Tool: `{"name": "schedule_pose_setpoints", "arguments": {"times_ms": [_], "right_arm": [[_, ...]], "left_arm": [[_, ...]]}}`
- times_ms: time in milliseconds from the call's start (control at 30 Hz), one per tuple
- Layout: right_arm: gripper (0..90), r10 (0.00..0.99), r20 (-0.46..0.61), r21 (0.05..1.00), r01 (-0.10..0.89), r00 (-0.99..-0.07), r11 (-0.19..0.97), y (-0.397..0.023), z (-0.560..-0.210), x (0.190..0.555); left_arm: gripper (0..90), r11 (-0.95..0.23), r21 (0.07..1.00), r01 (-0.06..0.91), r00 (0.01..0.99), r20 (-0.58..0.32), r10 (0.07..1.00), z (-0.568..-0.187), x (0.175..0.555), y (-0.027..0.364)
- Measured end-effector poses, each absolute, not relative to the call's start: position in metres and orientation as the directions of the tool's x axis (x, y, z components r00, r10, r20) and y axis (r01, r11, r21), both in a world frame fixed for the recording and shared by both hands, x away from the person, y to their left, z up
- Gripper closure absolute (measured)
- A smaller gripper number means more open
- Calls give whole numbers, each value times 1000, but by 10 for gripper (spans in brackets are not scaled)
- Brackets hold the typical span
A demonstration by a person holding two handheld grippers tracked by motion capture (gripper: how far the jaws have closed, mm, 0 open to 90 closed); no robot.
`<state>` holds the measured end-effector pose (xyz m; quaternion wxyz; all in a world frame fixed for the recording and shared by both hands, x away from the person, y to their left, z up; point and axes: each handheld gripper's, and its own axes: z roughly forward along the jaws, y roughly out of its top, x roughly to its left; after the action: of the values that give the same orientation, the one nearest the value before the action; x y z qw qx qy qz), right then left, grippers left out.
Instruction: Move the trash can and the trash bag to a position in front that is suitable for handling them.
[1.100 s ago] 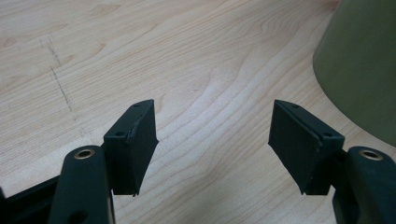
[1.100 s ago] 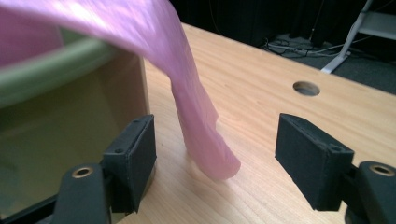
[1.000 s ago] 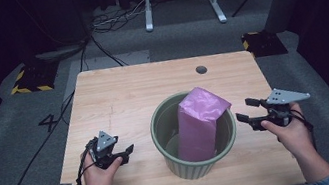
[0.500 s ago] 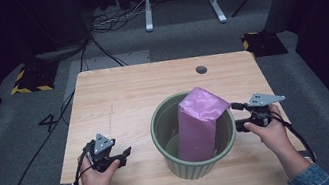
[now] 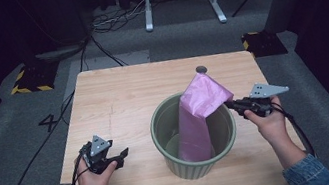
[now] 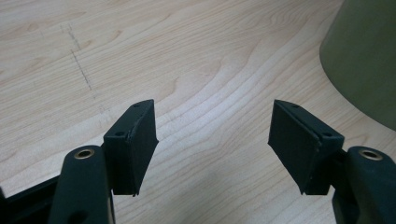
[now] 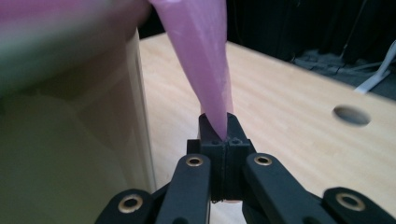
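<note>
While held low over the near-left part of the wooden table (image 5: pixel 117 95), left gripper (image 5: pixel 121 156) spread wide, nothing between the black pads (image 6: pixel 140 135), bare wood grain beneath them in the left gripper view and the curved side of the green bin (image 6: pixel 369 56) off to their right; well apart from the bin in the high view, left hand (image 5: pixel 93 178) wrapped round the body. Further right, green bin (image 5: pixel 199 162) upright on the near-centre of the table, pink plastic bag (image 5: pixel 199 117) standing half inside it, lower part down in the bin, upper part pulled up and out over the right rim into a peak. Beyond that rim, right gripper (image 5: pixel 231 104) just closed, jaws pressed together on a corner of the pink plastic bag (image 7: pixel 205 65), the film tapering down into the pinch in the right gripper view, right hand (image 5: pixel 265 118) behind it. Past the bag, small round hole (image 5: pixel 201 69) near the far edge of the table
</note>
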<state>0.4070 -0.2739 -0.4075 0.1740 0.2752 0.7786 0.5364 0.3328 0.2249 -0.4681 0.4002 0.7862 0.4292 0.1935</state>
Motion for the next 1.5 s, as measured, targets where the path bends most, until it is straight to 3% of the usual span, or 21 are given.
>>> {"name": "schedule_pose_setpoints", "arguments": {"times_ms": [733,1500], "right_arm": [[900,583,-146,959,30,-799,282,-261,-309,384],[900,589,-187,950,8,-787,313,-249,-290,382]], "left_arm": [[320,-337,843,419,619,7,785,-422,333,209],[316,-377,899,223,749,89,656,-339,310,159]]}}
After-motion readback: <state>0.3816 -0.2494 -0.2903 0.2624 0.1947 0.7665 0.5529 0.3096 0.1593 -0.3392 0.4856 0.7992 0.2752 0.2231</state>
